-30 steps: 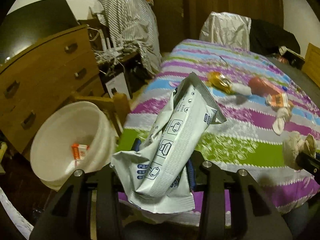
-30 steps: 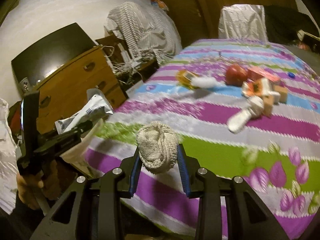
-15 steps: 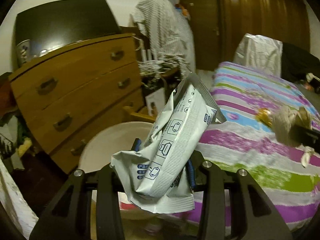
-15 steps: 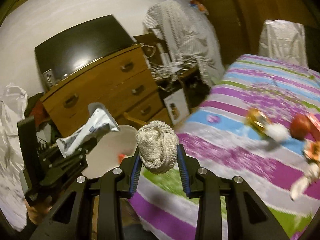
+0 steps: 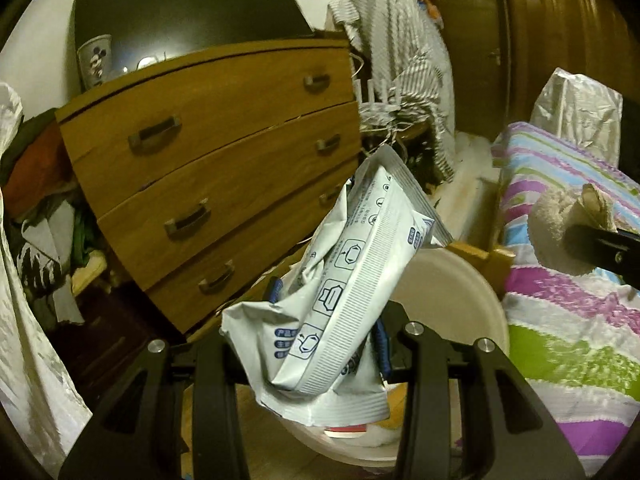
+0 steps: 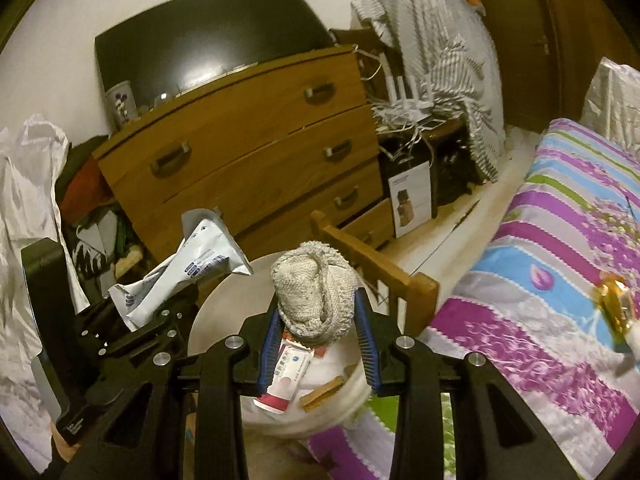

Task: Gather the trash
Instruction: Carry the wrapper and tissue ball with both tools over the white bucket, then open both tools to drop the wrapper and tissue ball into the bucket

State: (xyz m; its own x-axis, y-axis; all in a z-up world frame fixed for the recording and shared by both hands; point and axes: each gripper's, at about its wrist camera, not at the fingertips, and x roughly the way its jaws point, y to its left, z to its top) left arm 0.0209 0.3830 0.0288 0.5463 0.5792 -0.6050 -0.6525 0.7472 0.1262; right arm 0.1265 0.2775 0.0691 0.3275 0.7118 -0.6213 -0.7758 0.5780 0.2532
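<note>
Messy bedroom corner – wooden dresser by the striped bedspread, white bucket on the floor between them. Left gripper is clamped on a crumpled white-and-blue wrapper, held right over the bucket's rim. Right gripper is pinching a balled-up beige knit cloth above the bucket – a pink-and-white packet already lies inside.

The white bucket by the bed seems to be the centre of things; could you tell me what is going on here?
A person is collecting trash with two handheld grippers. The left gripper is clamped on a crumpled white wrapper, and the right gripper holds a balled-up beige cloth. Both hang over the white bucket, which already holds a few scraps. Nothing has been released yet.
</note>
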